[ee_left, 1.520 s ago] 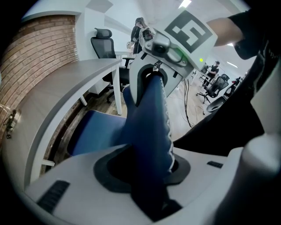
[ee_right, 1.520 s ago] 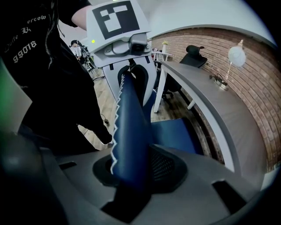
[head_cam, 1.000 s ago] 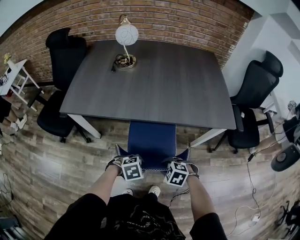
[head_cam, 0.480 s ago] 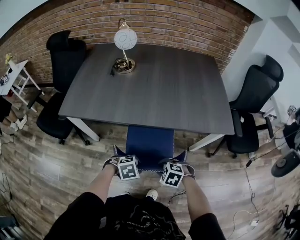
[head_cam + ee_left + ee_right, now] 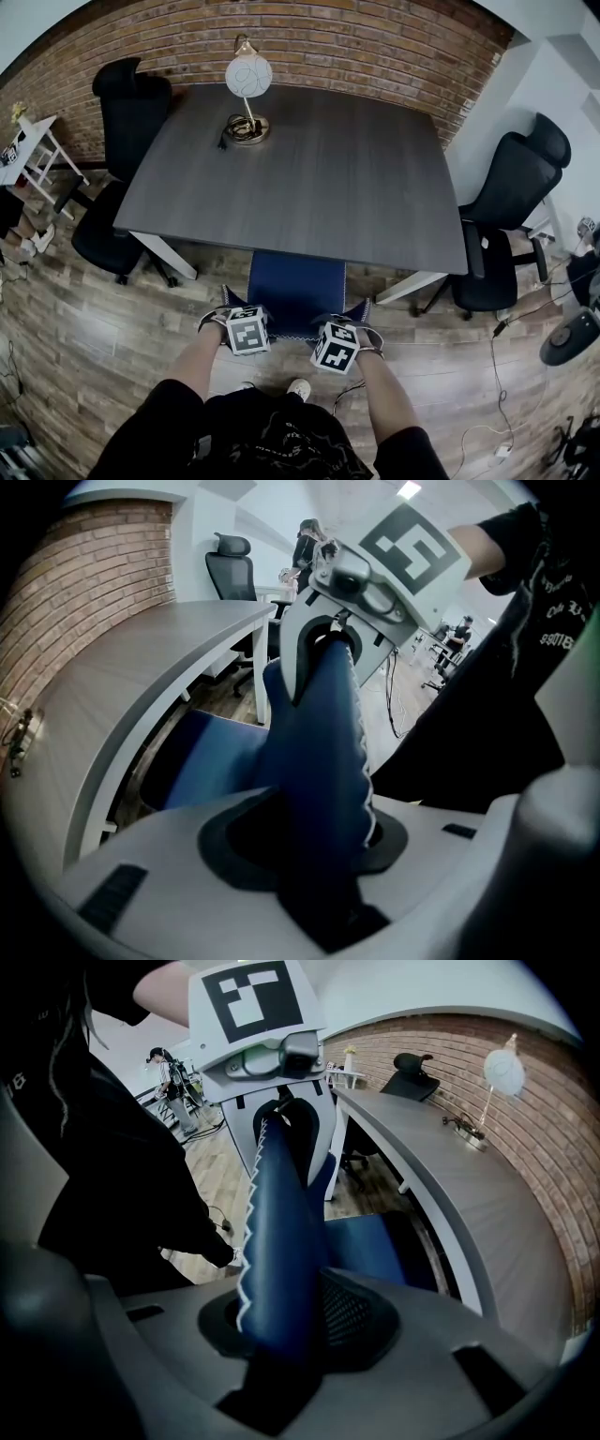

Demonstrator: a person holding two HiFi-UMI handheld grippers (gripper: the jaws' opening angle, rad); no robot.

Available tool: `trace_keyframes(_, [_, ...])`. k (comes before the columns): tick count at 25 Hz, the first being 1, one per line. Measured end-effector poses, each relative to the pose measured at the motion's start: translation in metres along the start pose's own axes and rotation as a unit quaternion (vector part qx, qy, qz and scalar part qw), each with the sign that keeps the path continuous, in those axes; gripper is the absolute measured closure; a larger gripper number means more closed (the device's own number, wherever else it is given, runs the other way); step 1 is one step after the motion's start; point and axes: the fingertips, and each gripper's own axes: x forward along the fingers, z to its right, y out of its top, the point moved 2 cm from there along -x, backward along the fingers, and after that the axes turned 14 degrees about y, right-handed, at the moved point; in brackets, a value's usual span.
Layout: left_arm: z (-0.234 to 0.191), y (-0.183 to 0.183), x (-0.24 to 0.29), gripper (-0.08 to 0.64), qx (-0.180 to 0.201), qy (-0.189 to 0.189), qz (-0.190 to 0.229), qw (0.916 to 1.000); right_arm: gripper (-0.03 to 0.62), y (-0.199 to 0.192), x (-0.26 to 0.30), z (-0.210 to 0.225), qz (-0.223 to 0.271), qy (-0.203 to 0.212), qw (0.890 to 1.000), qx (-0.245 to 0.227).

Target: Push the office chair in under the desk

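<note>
"What did the office chair [image 5: 295, 281] look like?"

"Blue backrest with a white zigzag edge, and a blue seat partly under the grey table [image 5: 309, 169]."

"And relative to the fingers?"

"The backrest's top edge ran between them. The left gripper [image 5: 314, 846] and right gripper [image 5: 281, 1326] both clamped it, and the seat lay beyond."
</note>
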Motion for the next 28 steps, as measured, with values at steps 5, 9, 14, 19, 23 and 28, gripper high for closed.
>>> trace_keyframes(5, [-0.006, -0.002, 0.003, 0.411, -0.003, 0.0, -0.009, 1.0, 0.482, 0.0, 0.0, 0.006, -0.001, 0.0, 1.0, -0.003])
trace_keyframes(9, [-0.011, -0.004, 0.004, 0.41, -0.005, -0.003, -0.012, 0.9999, 0.482, 0.002, -0.001, 0.011, -0.001, 0.0, 1.0, -0.002])
trace_keyframes(14, [-0.019, -0.004, 0.006, 0.407, -0.009, 0.009, -0.008, 0.9999, 0.483, 0.004, -0.001, 0.017, 0.001, -0.002, 1.0, -0.005])
trace_keyframes(19, [-0.027, -0.005, 0.007, 0.407, -0.007, 0.015, -0.007, 0.9998, 0.486, 0.005, 0.0, 0.024, -0.001, -0.009, 1.0, -0.008])
trace_keyframes(23, [-0.025, -0.003, 0.006, 0.402, -0.017, 0.004, -0.01, 0.9998, 0.486, 0.005, 0.0, 0.026, -0.001, -0.006, 1.0, -0.011])
trace_keyframes(28, [-0.031, -0.001, 0.004, 0.4, -0.02, 0.006, -0.012, 0.9997, 0.485, 0.007, -0.003, 0.03, 0.003, -0.003, 1.0, -0.013])
